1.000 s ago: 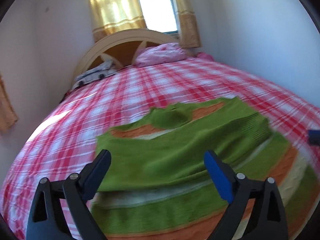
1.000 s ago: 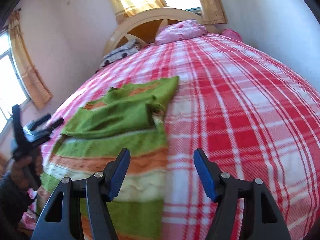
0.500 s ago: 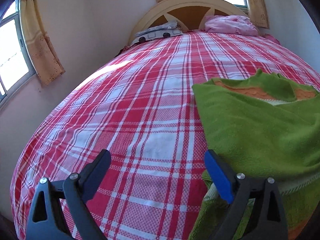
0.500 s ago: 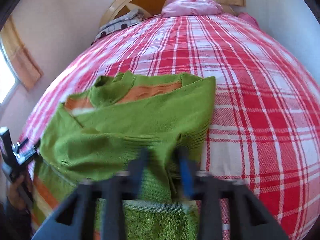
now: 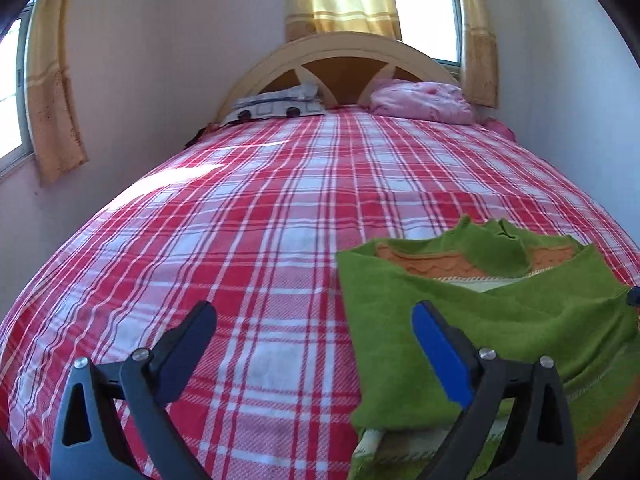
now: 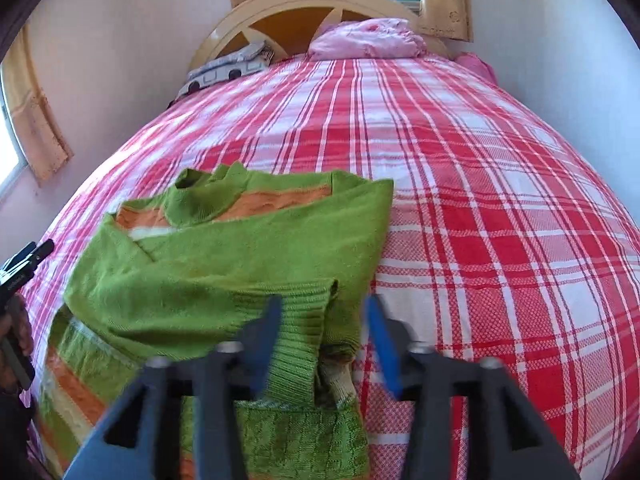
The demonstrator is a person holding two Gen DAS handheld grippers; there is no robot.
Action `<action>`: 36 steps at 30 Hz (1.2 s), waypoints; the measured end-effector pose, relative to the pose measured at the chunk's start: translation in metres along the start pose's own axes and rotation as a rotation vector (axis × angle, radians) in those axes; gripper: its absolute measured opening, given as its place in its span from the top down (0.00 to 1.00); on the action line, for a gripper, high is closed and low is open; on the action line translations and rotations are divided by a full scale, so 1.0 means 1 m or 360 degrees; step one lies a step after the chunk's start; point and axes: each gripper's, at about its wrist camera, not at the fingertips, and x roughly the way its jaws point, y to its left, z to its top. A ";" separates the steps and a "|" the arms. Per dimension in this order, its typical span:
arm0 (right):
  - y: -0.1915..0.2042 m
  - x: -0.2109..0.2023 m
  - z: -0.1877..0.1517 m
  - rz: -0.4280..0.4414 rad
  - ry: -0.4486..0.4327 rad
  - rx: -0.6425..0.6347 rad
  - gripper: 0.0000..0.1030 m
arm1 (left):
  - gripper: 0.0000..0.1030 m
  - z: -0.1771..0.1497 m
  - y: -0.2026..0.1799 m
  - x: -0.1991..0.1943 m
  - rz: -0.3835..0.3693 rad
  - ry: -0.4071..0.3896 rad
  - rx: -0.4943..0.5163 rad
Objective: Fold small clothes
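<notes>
Right wrist view: right gripper (image 6: 324, 340) jaws opening over the sweater's (image 6: 224, 276) ribbed cuff, apparently letting go after laying the sleeve across. Sweater lies near-left on the plaid bed (image 6: 480, 200). Left gripper (image 5: 312, 344) spread, empty, beside it.

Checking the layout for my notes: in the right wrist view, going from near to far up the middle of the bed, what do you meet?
Right claw, jaws opening → green striped sweater → red plaid bedspread → pink pillow → headboard.
</notes>
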 end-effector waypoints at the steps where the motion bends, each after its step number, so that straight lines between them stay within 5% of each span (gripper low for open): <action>1: 0.002 -0.005 0.000 0.0022 -0.0036 0.0006 0.47 | 0.07 0.004 -0.004 0.009 -0.0023 0.0025 0.0022; 6: 0.024 -0.013 -0.001 0.0087 -0.0054 -0.0103 0.47 | 0.33 0.009 -0.022 0.067 -0.0143 0.0276 0.0038; 9: 0.030 -0.012 -0.003 0.0076 -0.0046 -0.0142 0.47 | 0.62 -0.001 -0.033 0.088 -0.0190 0.0417 0.0069; 11: 0.031 -0.008 -0.006 0.0078 -0.0034 -0.0159 0.47 | 0.89 -0.006 -0.034 0.084 -0.0206 0.0388 0.0085; 13: 0.031 -0.005 -0.009 0.0085 -0.0022 -0.0155 0.47 | 0.90 -0.006 -0.035 0.078 -0.0085 0.0356 0.0159; 18: 0.031 -0.004 -0.014 0.0095 -0.0020 -0.0150 0.47 | 0.95 -0.011 0.002 0.081 0.0022 0.0338 0.0026; 22: 0.042 -0.003 -0.010 0.0122 -0.0009 -0.0187 0.47 | 0.95 -0.012 0.002 0.078 -0.0028 0.0327 0.0028; 27: 0.047 0.025 -0.006 0.0008 0.0199 -0.0205 0.47 | 0.71 -0.014 -0.019 0.071 0.0003 0.0292 0.0178; 28: 0.044 0.033 -0.008 0.0020 0.0256 -0.0183 0.56 | 0.67 -0.013 -0.020 0.070 0.0001 0.0278 0.0187; 29: 0.041 0.035 -0.010 0.0045 0.0256 -0.0161 0.89 | 0.60 -0.013 -0.021 0.069 0.0013 0.0268 0.0193; 30: 0.039 0.034 -0.010 0.0099 0.0241 -0.0147 0.98 | 0.55 -0.012 -0.020 0.067 0.0029 0.0256 0.0192; 32: 0.039 0.026 -0.008 0.0141 0.0201 -0.0140 0.98 | 0.36 -0.012 -0.018 0.065 0.0032 0.0237 0.0179; 36: 0.034 -0.003 0.008 0.0132 0.0032 -0.0125 0.98 | 0.29 -0.012 -0.015 0.070 0.0075 0.0283 0.0149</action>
